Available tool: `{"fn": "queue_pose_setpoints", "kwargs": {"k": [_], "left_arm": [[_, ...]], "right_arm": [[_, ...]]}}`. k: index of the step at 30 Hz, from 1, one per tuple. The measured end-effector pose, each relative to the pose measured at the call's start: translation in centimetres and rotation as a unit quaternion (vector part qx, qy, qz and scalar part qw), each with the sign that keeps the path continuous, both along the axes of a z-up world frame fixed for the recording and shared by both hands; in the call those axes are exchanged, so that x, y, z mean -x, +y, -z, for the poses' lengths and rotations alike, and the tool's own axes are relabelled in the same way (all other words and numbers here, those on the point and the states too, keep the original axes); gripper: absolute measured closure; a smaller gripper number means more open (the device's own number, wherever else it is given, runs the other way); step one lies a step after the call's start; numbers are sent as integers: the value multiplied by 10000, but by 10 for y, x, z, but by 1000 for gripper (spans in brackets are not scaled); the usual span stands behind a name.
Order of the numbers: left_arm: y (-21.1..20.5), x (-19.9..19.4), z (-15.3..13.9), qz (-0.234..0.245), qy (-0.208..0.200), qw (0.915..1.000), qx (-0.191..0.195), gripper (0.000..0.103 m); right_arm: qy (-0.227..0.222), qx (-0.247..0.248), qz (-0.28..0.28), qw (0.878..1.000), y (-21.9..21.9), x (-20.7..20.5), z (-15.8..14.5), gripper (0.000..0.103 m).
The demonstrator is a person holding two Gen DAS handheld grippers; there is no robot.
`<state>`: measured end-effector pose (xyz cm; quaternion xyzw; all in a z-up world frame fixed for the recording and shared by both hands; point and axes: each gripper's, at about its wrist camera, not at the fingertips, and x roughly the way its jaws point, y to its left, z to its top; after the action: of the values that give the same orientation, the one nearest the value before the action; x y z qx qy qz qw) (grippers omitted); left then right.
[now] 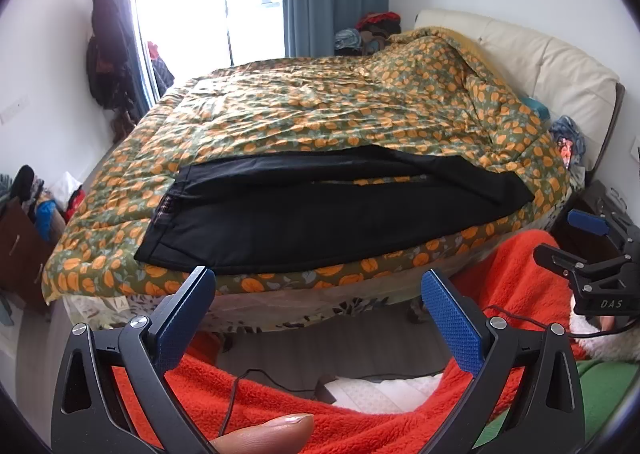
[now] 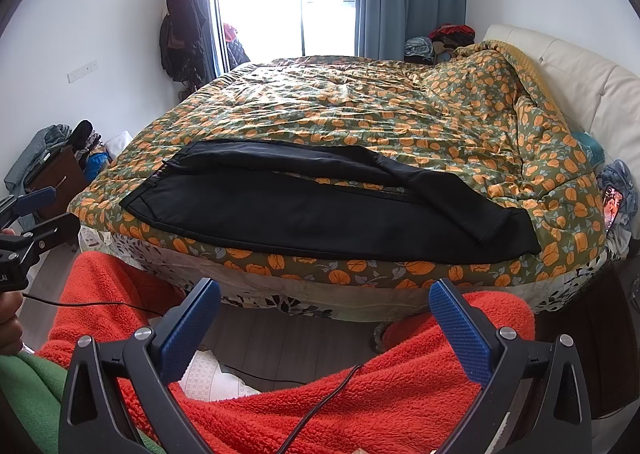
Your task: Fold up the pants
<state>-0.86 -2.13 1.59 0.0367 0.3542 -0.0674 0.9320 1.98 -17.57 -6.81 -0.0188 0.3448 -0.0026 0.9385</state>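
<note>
Black pants (image 1: pixel 304 213) lie flat along the near edge of the bed, waistband at the left, leg ends at the right, the two legs side by side with a narrow gap. They also show in the right wrist view (image 2: pixel 320 209). My left gripper (image 1: pixel 318 286) is open and empty, held back from the bed edge above the person's orange-clad lap. My right gripper (image 2: pixel 326 296) is open and empty, likewise short of the bed edge. The right gripper also shows at the right of the left wrist view (image 1: pixel 576 246), and the left gripper at the left of the right wrist view (image 2: pixel 40 209).
The bed carries an orange-and-green patterned quilt (image 1: pixel 320 113) and a cream headboard (image 1: pixel 552 65) at the right. An orange fleece (image 2: pixel 360 394) covers the person's legs below both grippers. A dark cabinet (image 2: pixel 56 177) with piled clothes stands left of the bed. Cables trail over the lap and floor.
</note>
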Motion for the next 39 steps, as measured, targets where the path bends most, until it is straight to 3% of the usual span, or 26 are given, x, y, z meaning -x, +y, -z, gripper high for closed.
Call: {"fn": "queue_pose_setpoints", "kwargs": {"k": [39], "left_arm": [[9,-10,0,29,7,9999,-104,0]], "right_arm": [[24,-5,0,10000,0,0,-1,0]]}}
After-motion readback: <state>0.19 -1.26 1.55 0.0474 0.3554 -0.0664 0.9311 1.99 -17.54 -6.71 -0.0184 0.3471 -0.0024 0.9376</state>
